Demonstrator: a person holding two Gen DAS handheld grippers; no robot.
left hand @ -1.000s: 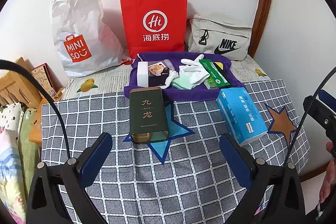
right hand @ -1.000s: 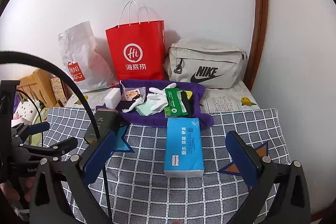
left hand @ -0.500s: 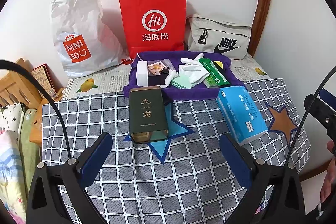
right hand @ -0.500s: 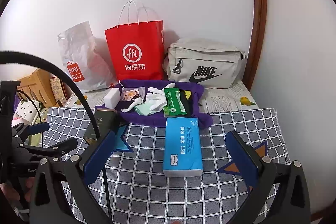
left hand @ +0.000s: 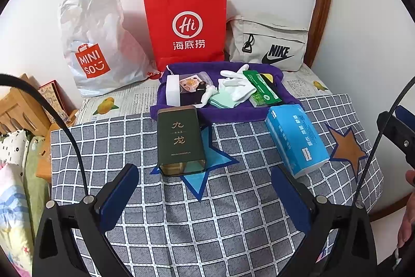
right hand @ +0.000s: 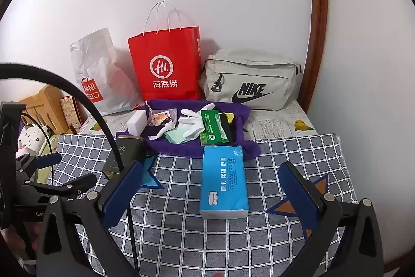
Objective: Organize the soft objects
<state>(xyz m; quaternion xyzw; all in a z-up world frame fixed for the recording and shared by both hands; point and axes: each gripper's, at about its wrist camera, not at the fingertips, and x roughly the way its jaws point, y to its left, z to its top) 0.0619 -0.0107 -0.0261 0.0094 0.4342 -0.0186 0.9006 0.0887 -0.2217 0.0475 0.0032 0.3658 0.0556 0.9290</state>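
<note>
My left gripper (left hand: 205, 195) and right gripper (right hand: 211, 195) are both spread wide, empty, above the checked cloth (right hand: 272, 160). The tissue pack (right hand: 224, 181) lies ahead of the right gripper; gloves (right hand: 193, 122) sit on the purple towel (right hand: 181, 147). No grasp begun; next, I'd lower onto the pack.

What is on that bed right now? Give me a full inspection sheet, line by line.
Surface: grey checked cloth with star patches, over newspaper.
Job's things: blue tissue pack lies flat on the cloth; white gloves and a green cloth lie in the purple tray.
Clutter: dark green tin lying on the cloth; white block and green packet in the tray.
Grippers: left hand-held gripper open, holding nothing; right hand-held gripper open, holding nothing, the tissue pack ahead of it.
Cables: black cable arcs across the right wrist view.
Surroundings: red paper bag, Miniso plastic bag, Nike bag against the white wall.
</note>
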